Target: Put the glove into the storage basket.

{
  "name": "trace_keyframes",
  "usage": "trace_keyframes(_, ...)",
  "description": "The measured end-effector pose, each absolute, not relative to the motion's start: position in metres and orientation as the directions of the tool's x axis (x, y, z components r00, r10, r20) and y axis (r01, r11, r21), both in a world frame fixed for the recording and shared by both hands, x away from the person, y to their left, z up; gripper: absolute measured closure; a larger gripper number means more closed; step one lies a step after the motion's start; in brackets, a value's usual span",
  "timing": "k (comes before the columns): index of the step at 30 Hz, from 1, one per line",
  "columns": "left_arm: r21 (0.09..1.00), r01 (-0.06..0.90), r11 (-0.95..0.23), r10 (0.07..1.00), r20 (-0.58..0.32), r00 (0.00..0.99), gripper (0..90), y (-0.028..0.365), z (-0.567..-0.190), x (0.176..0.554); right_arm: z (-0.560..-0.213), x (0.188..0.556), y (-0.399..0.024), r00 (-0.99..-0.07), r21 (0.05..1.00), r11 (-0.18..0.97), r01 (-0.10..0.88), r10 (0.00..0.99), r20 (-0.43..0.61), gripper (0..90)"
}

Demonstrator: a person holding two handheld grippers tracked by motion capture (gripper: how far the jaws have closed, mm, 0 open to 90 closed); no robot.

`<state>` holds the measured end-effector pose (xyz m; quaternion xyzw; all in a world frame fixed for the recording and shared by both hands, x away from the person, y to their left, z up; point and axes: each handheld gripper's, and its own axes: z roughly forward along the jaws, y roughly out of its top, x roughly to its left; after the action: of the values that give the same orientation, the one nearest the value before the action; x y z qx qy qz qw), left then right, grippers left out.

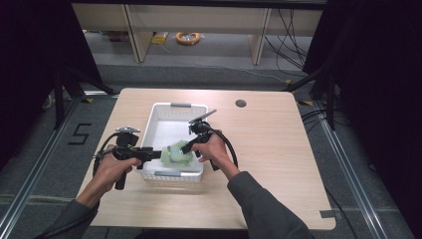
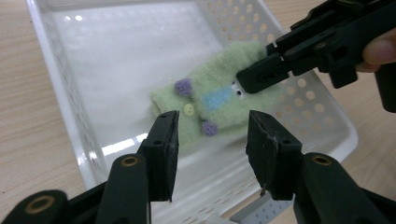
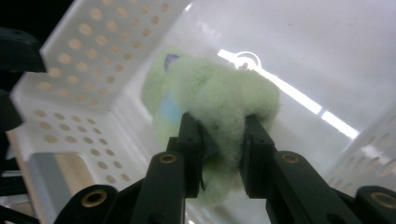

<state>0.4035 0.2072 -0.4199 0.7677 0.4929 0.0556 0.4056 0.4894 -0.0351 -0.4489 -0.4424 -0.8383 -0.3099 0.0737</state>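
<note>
Right gripper (image 3: 219, 140) jaws pinch green fuzzy sock (image 2: 219, 100) in white basket (image 1: 164, 112). Left gripper (image 2: 212, 140) jaws wide apart, empty, sock straight ahead, near.

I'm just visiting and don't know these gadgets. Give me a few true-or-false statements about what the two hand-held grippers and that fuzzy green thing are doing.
1. The fuzzy green item lies inside the white basket. True.
2. The right gripper has its jaws closed on the green item. True.
3. The left gripper is also clamped on it. False: its jaws stand open, short of it.
4. The basket sits on the floor. False: it is on the wooden table.
</note>
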Motion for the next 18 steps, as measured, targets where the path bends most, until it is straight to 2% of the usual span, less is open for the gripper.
trace_keyframes(7, 0.68, 0.705, -0.2, 0.792, -0.311, 0.525, 52.6, 0.199, -0.419, 0.398, -0.451, 0.491, -0.031, -0.641, 0.458, 0.483, 0.746, 0.706, 0.3, 71.5)
trace_keyframes(12, 0.678, 0.7, -0.225, 0.776, -0.309, 0.549, 52.3, 0.194, -0.417, 0.395, -0.448, 0.491, -0.023, -0.655, 0.445, 0.527, 0.724, 0.727, 0.205, 66.3)
trace_keyframes(18, 0.687, 0.694, -0.215, 0.778, -0.309, 0.547, 52.0, 0.193, -0.418, 0.394, -0.444, 0.492, -0.017, -0.653, 0.418, 0.552, 0.721, 0.744, 0.144, 61.0)
